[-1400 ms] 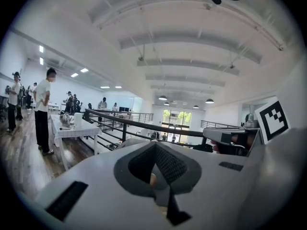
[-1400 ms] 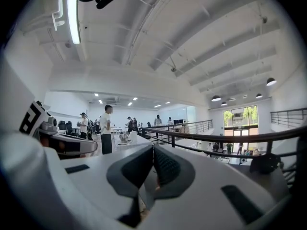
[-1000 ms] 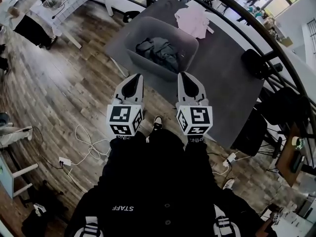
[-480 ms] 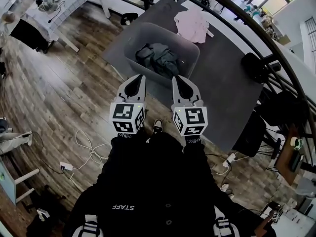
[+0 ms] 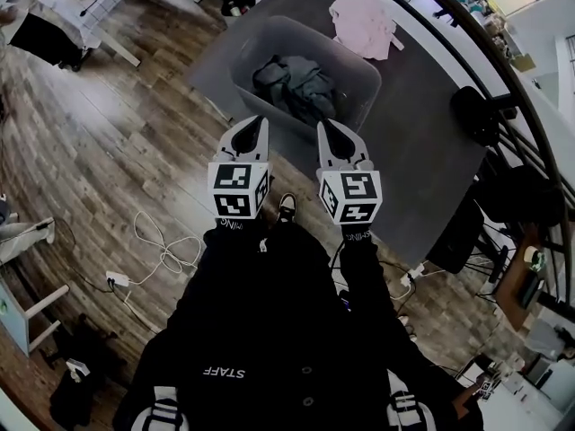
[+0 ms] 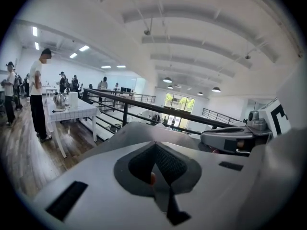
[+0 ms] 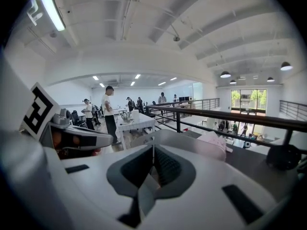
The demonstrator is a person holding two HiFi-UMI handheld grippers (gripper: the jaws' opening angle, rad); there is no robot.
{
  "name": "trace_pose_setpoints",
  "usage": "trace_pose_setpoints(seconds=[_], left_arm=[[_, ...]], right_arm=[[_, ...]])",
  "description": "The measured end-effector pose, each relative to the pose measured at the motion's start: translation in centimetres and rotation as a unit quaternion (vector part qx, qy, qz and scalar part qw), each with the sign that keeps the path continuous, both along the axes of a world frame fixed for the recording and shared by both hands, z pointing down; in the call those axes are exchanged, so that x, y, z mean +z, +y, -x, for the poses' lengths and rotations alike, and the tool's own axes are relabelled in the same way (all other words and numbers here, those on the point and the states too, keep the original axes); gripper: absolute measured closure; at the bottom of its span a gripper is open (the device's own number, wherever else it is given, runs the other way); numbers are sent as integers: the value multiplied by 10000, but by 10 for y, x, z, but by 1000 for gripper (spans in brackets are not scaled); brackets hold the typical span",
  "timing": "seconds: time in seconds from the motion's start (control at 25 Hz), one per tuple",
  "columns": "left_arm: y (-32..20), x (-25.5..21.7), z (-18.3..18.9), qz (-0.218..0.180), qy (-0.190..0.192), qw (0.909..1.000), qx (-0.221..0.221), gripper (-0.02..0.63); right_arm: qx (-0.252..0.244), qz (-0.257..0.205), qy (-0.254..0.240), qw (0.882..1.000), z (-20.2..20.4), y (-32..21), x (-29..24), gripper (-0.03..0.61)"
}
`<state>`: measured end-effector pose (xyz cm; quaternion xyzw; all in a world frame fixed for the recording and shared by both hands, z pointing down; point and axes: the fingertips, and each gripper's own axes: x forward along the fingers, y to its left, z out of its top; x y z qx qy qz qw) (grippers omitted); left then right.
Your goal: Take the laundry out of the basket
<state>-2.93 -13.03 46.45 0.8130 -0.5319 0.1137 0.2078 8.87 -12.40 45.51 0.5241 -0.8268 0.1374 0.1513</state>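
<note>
The grey laundry basket [image 5: 364, 92] stands on a dark grey table [image 5: 431, 160] and holds a crumpled dark grey garment [image 5: 295, 83]. A pale pink garment [image 5: 364, 21] lies on the table beyond the basket. In the head view my left gripper [image 5: 249, 129] and right gripper [image 5: 331, 133] are held side by side, tips just in front of the basket's near wall. Both are shut with nothing between the jaws. The left gripper view shows the basket rim [image 6: 139, 128] past the shut left gripper [image 6: 154, 146]. The right gripper view shows the pink garment [image 7: 214, 141] beyond the shut right gripper [image 7: 153, 148].
A white cable [image 5: 166, 257] and a power strip [image 5: 117, 279] lie on the wooden floor at the left. A black railing [image 5: 503, 61] curves behind the table. A black chair [image 5: 478, 115] stands at the table's right. People stand by a white table [image 6: 72, 111] further off.
Both grippers have moved forward and a little up, closer to the basket's near wall. They stay shut and empty. The laundry has not moved.
</note>
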Motion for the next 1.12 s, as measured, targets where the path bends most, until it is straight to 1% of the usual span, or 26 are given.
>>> trace_pose_setpoints(seconds=[0.2, 0.4, 0.68, 0.84, 0.96, 1.04, 1.08, 1.12], left_arm=[[-13, 23, 2, 226, 5, 9997, 65, 612], [-30, 43, 4, 463, 46, 9989, 62, 612], [-70, 54, 6, 624, 171, 9979, 56, 612], [-94, 59, 6, 686, 164, 9975, 27, 612], [-109, 66, 4, 770, 152, 9969, 7, 612], [-118, 71, 2, 839, 133, 9964, 21, 612], [-123, 74, 2, 869, 109, 9962, 27, 612], [-127, 76, 1, 901, 78, 9959, 25, 612]], right_arm=[[-50, 178, 100, 9998, 7, -21, 19, 563], [-236, 399, 202, 9987, 16, -42, 40, 563], [-445, 497, 278, 9974, 17, -88, 51, 561], [-406, 603, 244, 9971, 14, -114, 60, 558], [-395, 776, 199, 9960, 13, -126, 75, 555], [-445, 928, 196, 9945, 14, -131, 87, 542], [-481, 1001, 203, 9936, 15, -135, 92, 526], [-523, 1073, 220, 9926, 15, -139, 98, 498]])
